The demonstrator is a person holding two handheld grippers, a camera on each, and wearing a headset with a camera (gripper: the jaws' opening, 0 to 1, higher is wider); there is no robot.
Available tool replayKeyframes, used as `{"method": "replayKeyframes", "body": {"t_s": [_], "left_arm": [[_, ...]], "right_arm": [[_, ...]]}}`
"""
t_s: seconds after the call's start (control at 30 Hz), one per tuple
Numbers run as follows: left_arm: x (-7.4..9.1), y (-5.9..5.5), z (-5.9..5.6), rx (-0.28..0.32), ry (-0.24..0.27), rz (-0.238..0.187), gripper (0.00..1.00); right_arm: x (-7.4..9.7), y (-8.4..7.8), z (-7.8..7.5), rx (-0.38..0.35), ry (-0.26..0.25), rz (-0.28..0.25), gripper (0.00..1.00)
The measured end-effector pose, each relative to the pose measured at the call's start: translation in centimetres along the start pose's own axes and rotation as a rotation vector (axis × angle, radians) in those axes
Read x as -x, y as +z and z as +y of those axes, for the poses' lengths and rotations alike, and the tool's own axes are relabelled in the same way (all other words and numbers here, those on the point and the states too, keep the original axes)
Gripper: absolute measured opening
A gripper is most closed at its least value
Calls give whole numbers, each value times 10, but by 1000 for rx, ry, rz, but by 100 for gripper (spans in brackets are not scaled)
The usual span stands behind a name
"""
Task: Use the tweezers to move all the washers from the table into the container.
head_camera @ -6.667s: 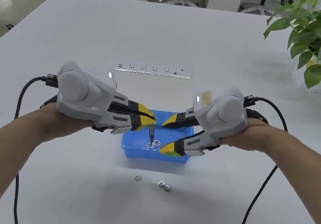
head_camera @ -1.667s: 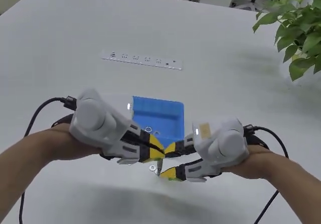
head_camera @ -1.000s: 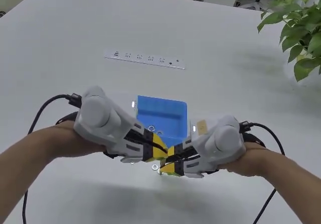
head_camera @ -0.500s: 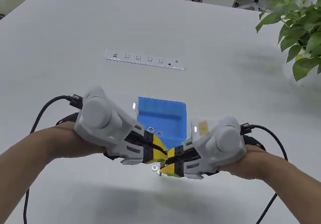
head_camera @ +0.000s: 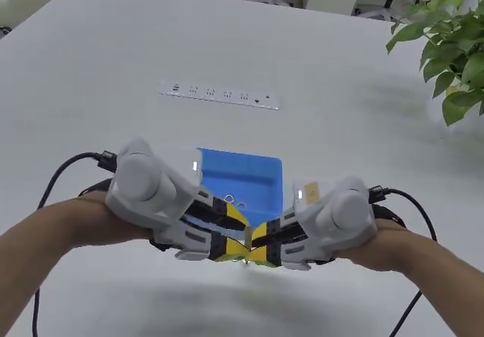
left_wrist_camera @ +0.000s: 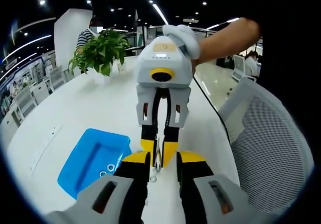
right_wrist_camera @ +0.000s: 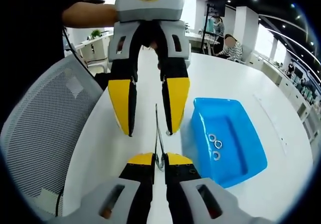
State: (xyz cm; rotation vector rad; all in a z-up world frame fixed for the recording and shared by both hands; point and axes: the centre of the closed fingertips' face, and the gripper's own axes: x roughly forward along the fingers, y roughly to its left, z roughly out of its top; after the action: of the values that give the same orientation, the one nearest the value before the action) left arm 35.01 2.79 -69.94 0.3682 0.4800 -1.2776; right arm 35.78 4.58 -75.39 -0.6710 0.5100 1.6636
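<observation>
Table: a wide white top (head_camera: 113, 42) that carries everything else.
Chair: one grey mesh chair (right_wrist_camera: 45, 118) beside the table, on the person's side.
Plant: one leafy green plant (head_camera: 446, 42) at the far right edge of the table, well apart from the work.
Container: one shallow blue container (head_camera: 249, 172) in the middle of the table, just beyond both grippers.
Power strip: one white power strip (head_camera: 219, 94), flat on the table beyond the container.
In the way: in the head view the two gripper bodies meet nose to nose and cover the table just before the container's near edge.
Left gripper: the left gripper (left_wrist_camera: 164, 157) has its yellow-tipped jaws spread and grips nothing; the free end of the tweezers reaches into the gap between them.
Right gripper: the right gripper (right_wrist_camera: 159, 159) has its jaws pressed together on the tweezers' rear end.
Tweezers: one thin metal pair (right_wrist_camera: 157, 128), running straight from the right gripper towards the left gripper.
Washers: three small washers (right_wrist_camera: 215, 144) lie close together on the container's floor. Whether the tweezers' tips hold anything is too small to tell.
</observation>
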Motion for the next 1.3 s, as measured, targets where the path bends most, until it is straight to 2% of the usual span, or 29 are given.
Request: {"method": "replayKeyframes", "body": {"t_s": [0.13,0.37,0.63,0.77,0.97,1.13,1.3], "left_arm": [[5,-2,3,27,16,-16,32],[13,-4,5,66,46,-52,53],[21,-7,6,113,88,-76,68],[24,-11,7,132,102,-75,76],[31,-12,10,150,142,-101,87],[36,-16,12,180,173,-100,98],[44,-13,11,197,191,-119,99]], "right_arm": [[2,4,-1,5,-4,-7,8],[8,13,-2,15,-11,-15,8],[20,26,-9,21,-24,-32,8],[24,30,-12,16,-28,-42,8],[30,38,-17,13,-36,-57,8],[34,45,-26,16,-45,-71,8],[36,49,-35,20,-55,-80,8]]}}
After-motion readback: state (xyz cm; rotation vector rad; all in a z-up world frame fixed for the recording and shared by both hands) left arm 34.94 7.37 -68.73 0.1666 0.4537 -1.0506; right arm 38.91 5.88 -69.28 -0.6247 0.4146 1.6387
